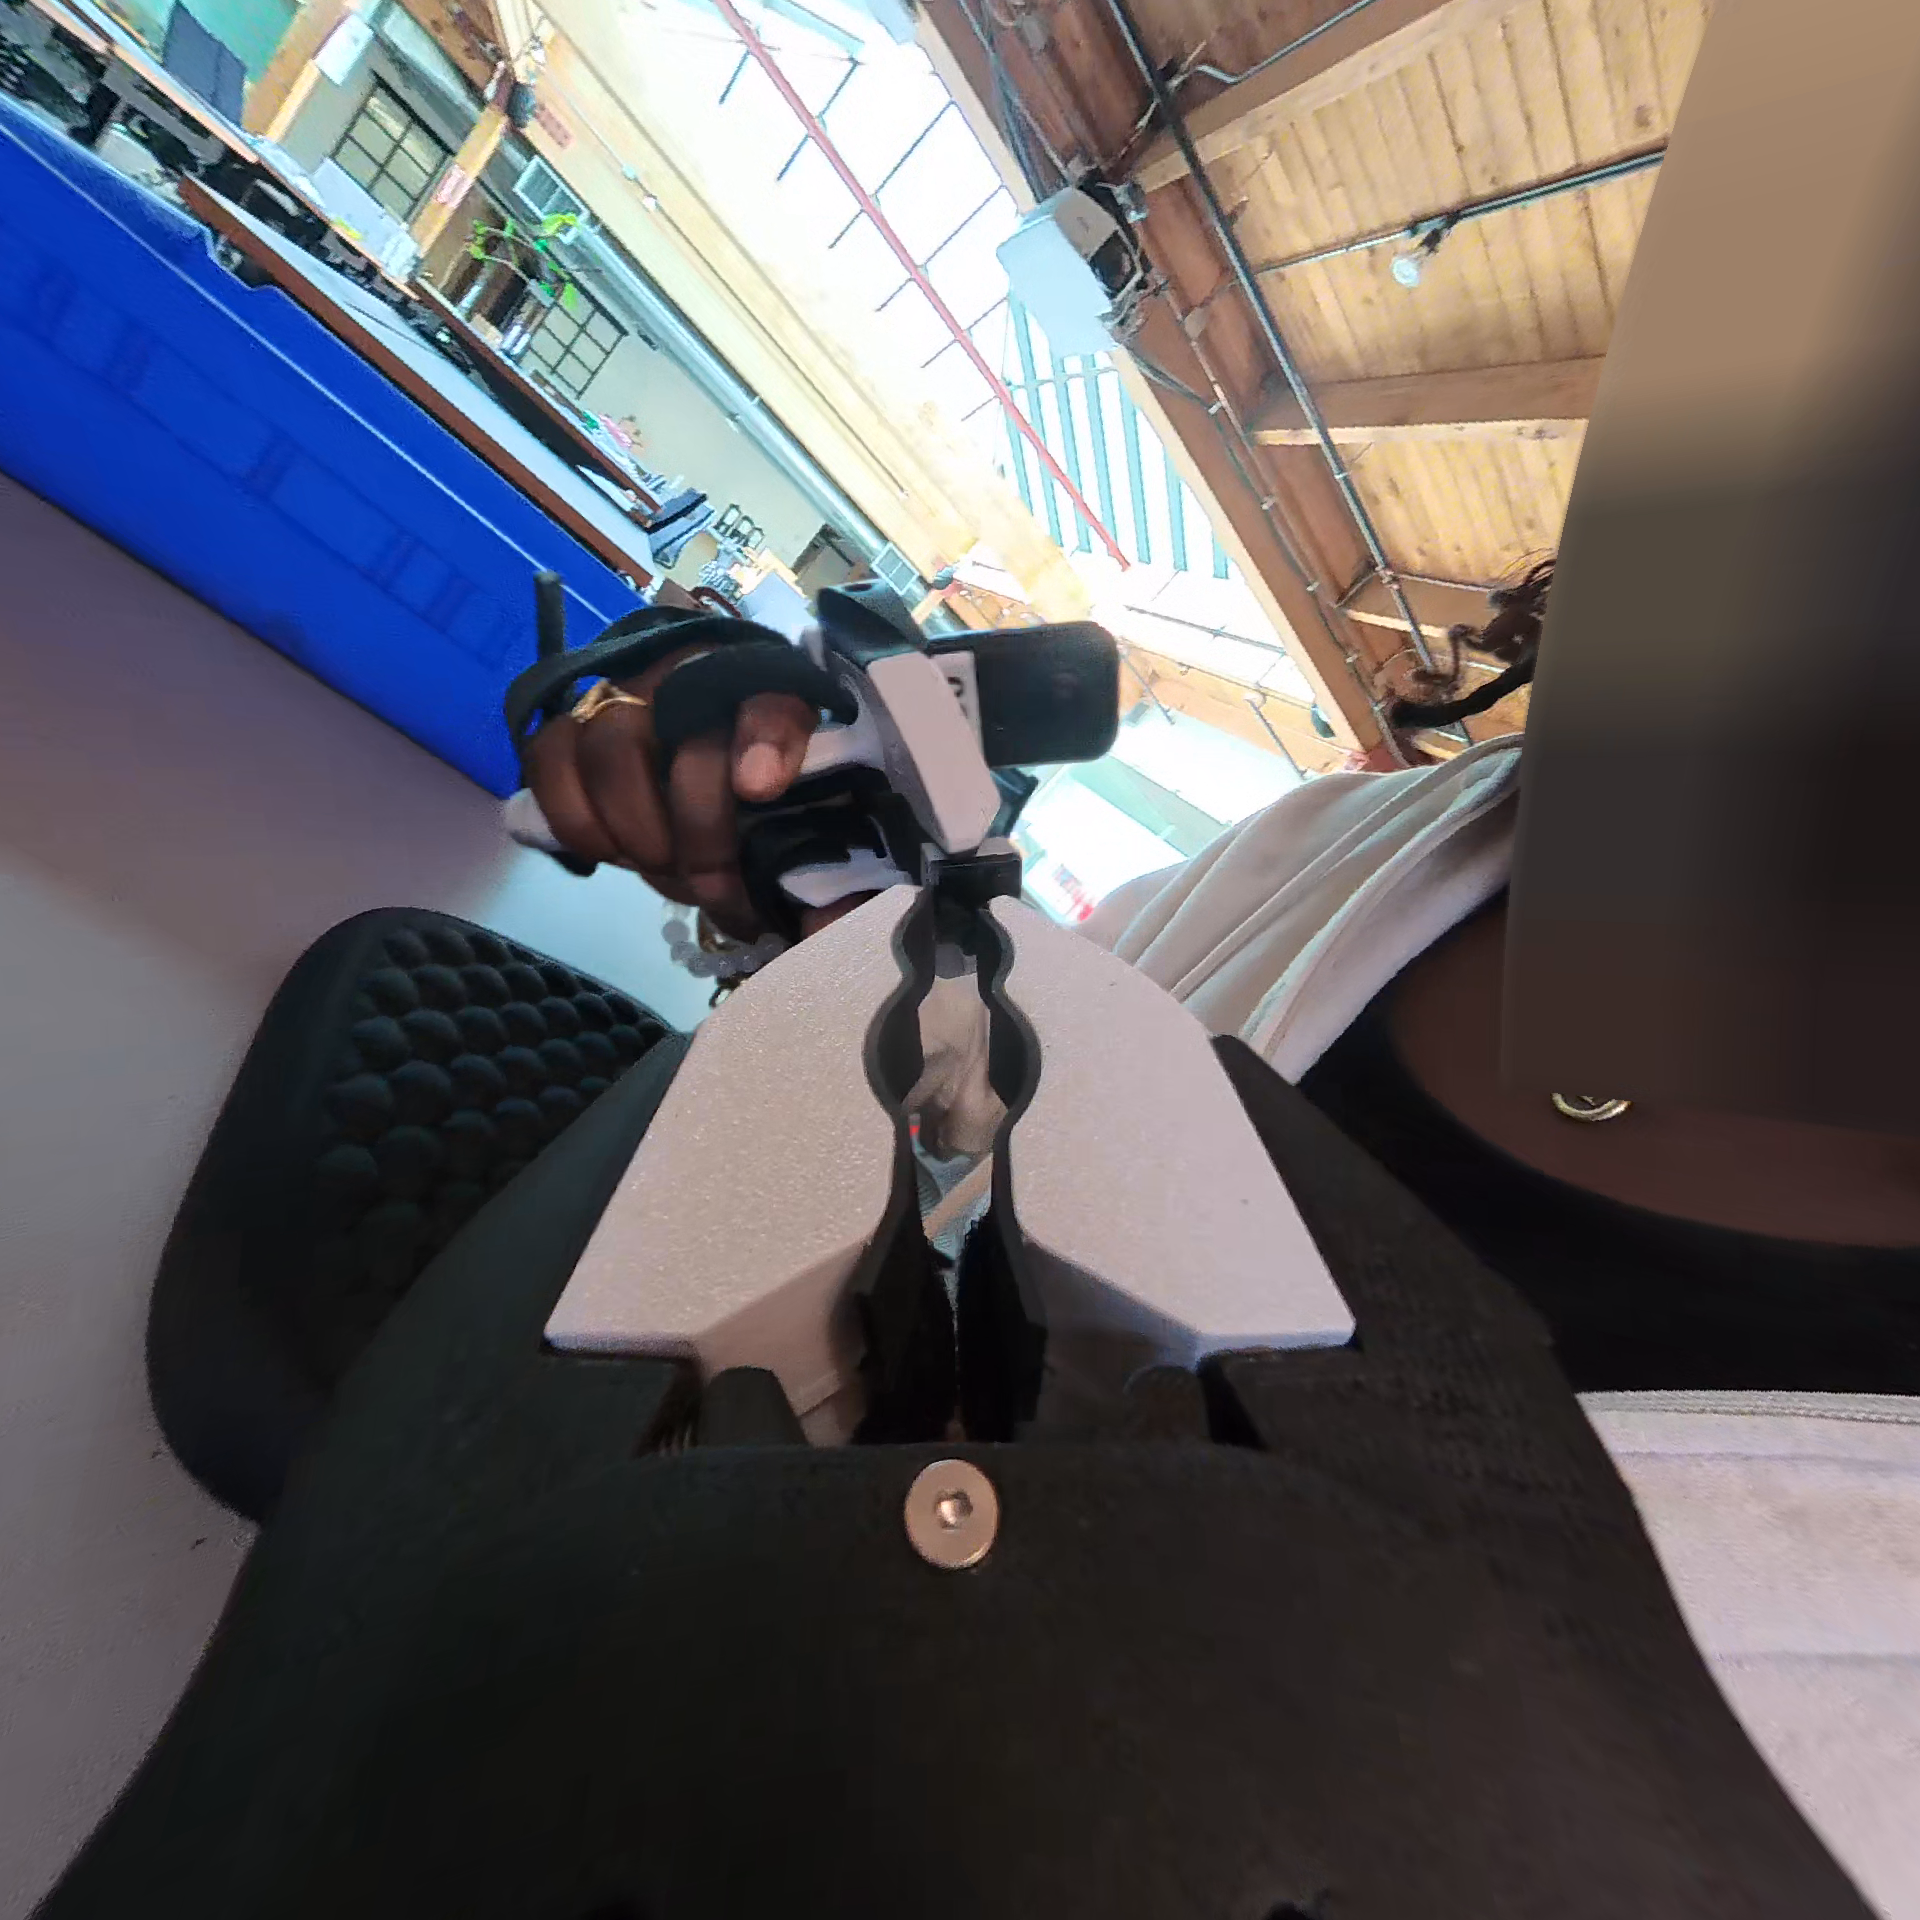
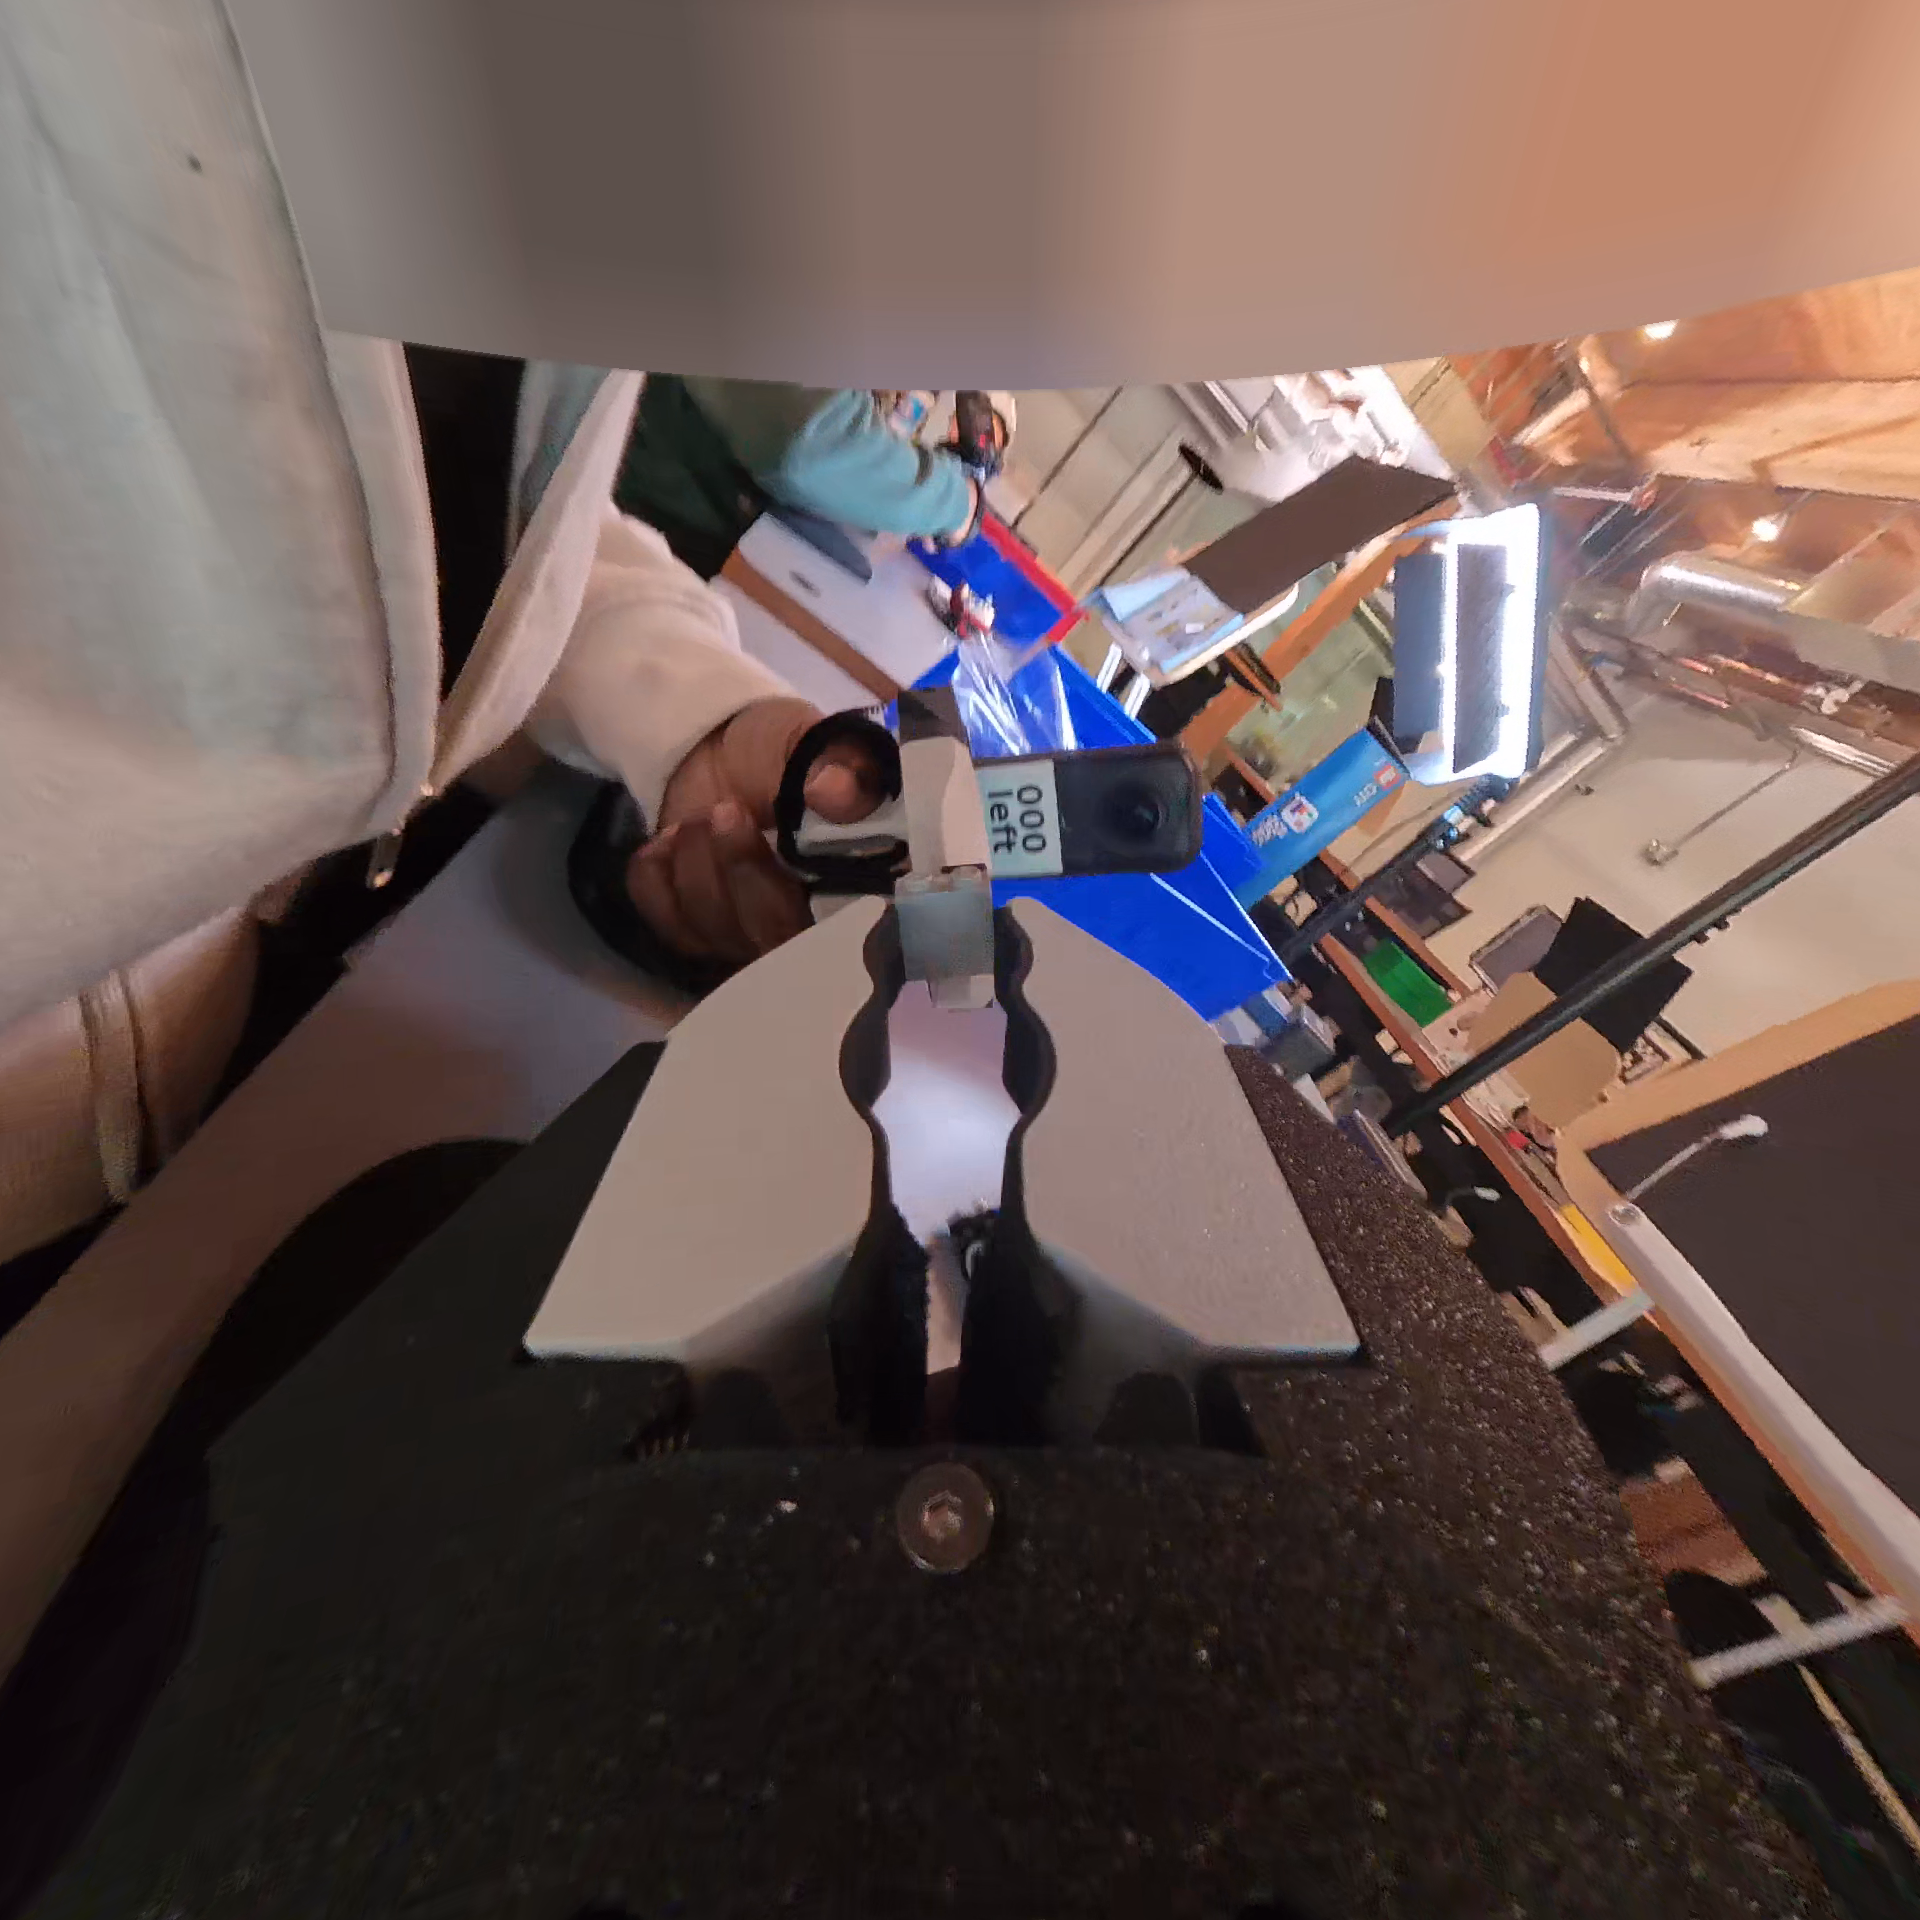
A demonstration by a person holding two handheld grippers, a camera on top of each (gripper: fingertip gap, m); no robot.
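Both grippers are up off the tabletop (image 1: 156,831), nose to nose. The right gripper (image 2: 940,956) has its jaws clamped on a small grey brick (image 2: 940,935), pads pressing both sides. The brick's long axis runs straight out along the fingers toward the other tool. The left gripper (image 1: 951,935) looks clenched on a black piece (image 1: 971,873) poking out of its tips (black on black pads, so contact is hard to read). The two pieces sit just beside each other. Blue bin (image 1: 260,416) is well apart.
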